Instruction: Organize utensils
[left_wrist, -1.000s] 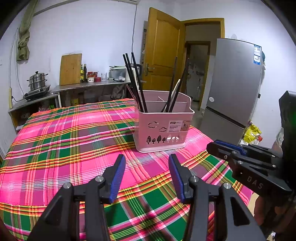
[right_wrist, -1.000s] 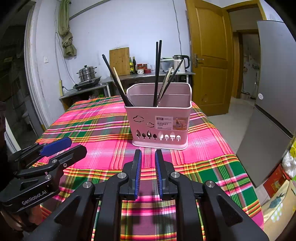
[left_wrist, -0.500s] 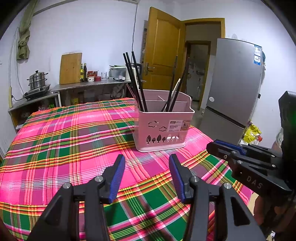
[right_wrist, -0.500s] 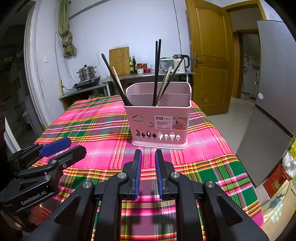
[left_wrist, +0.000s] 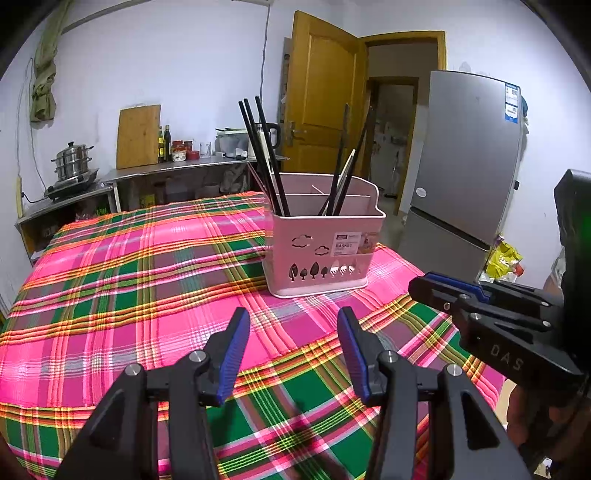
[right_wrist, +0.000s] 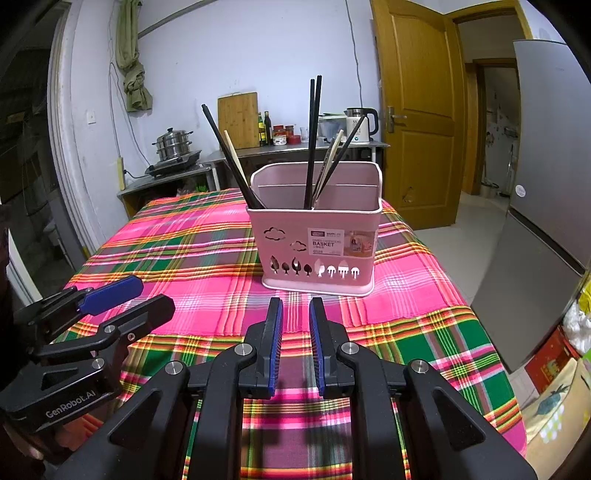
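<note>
A pink utensil basket (left_wrist: 321, 251) stands on the plaid tablecloth (left_wrist: 129, 288); it also shows in the right wrist view (right_wrist: 317, 243). Several black chopsticks (left_wrist: 266, 158) and a few pale ones (right_wrist: 325, 166) stand upright in its compartments. My left gripper (left_wrist: 293, 321) is open and empty, a short way in front of the basket. My right gripper (right_wrist: 295, 314) has its jaws nearly together with a narrow gap and nothing between them, also in front of the basket. Each gripper shows in the other's view: the right gripper (left_wrist: 480, 310), the left gripper (right_wrist: 110, 299).
A grey fridge (left_wrist: 465, 166) stands right of the table. A wooden door (right_wrist: 417, 110) is behind. A steel counter (left_wrist: 166, 173) along the back wall holds a steamer pot (left_wrist: 72, 162), cutting board (left_wrist: 138, 136), bottles and a kettle (right_wrist: 360, 123).
</note>
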